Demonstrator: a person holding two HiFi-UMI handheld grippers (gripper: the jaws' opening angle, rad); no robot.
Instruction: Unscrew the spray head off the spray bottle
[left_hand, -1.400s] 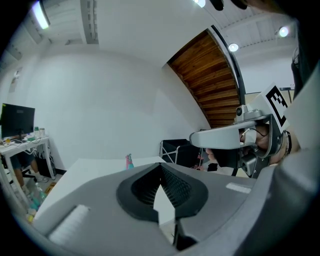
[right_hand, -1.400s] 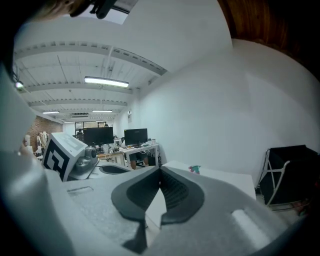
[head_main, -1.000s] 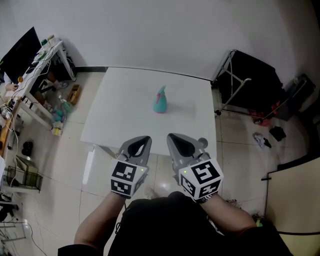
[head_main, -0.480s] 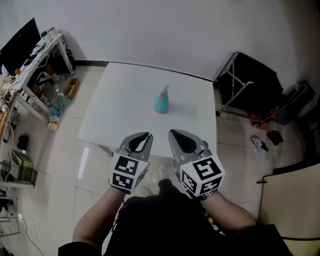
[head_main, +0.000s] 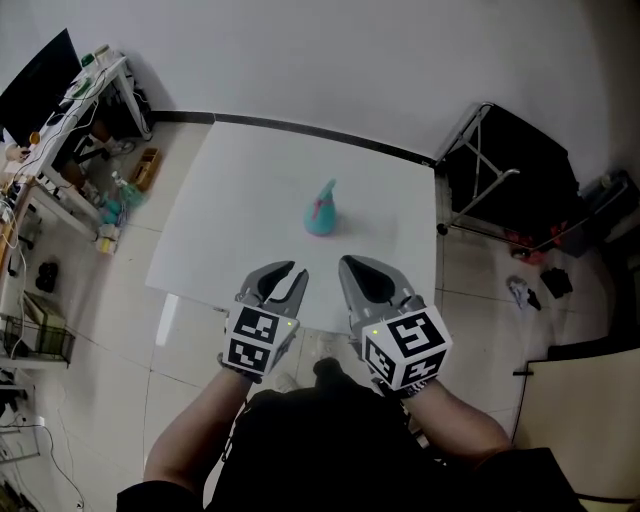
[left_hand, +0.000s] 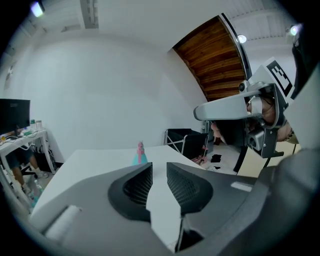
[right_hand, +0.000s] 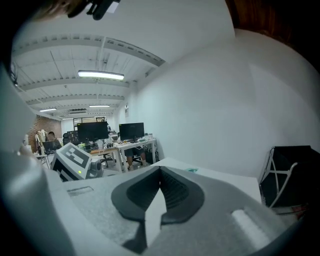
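While both grippers hover at the near edge of the table, the bottle stands upright near the table's middle, well apart from both. Its pinkish spray head sits on top, not yet touched. The left gripper is opening its jaws, with a narrow gap between the pads and nothing in it. The right gripper has its jaws closed on nothing.

So the step in hand looks like the reach. To do it well, one gripper should go far out to the teal body and clamp it low, where it is widest, so the bottle cannot spin or tip. The left looks likelier for that, since its jaws are parting. The right must open too, then take the head squarely at its base rather than by the nozzle, which would probably flex. Short, even turns with the body pressed down seem safest. The risk is a light bottle skidding on the smooth white top.
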